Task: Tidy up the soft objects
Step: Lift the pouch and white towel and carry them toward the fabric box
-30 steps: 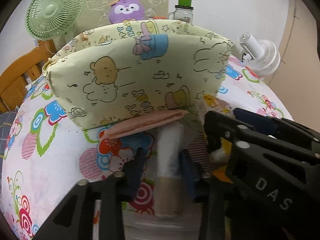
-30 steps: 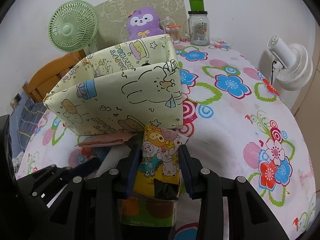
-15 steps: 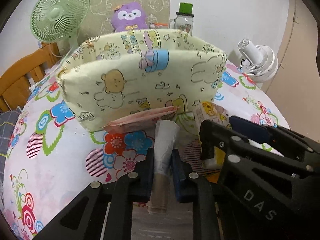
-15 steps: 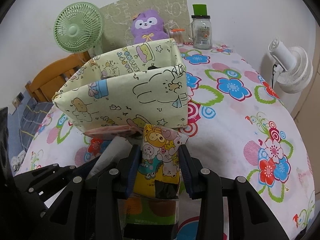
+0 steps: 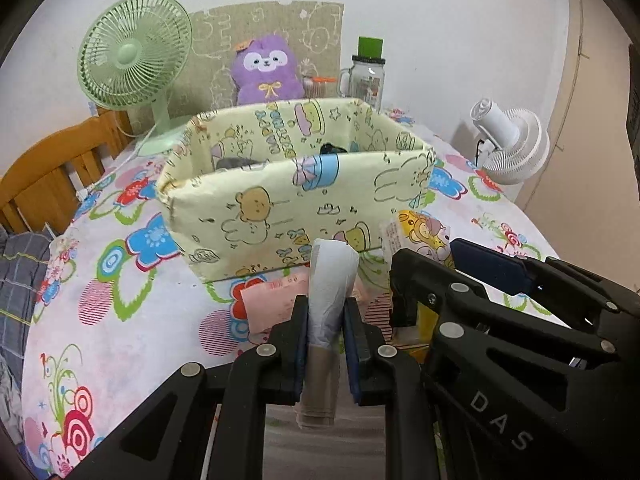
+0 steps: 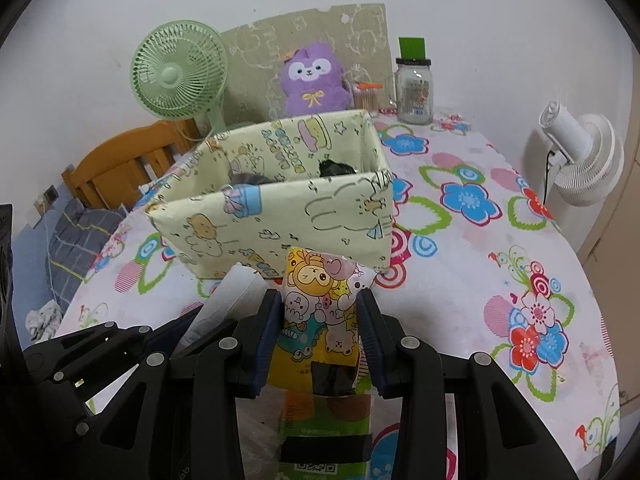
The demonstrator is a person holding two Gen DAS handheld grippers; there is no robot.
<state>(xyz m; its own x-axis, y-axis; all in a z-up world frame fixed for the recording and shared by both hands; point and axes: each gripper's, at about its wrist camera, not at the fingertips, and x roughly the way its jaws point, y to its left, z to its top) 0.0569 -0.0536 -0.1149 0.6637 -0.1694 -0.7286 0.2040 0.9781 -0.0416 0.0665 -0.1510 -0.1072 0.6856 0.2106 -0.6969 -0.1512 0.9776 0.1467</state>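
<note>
Left gripper (image 5: 326,344) jaws clamp a white plastic roll (image 5: 331,292) upright; right gripper (image 6: 320,340) jaws clamp a cartoon packet (image 6: 318,316); fabric bin (image 5: 296,200) just beyond both.

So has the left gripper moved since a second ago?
Yes. The left gripper has risen: the box rim now sits lower in its view, showing inside, with the pink packet uncovered.
</note>
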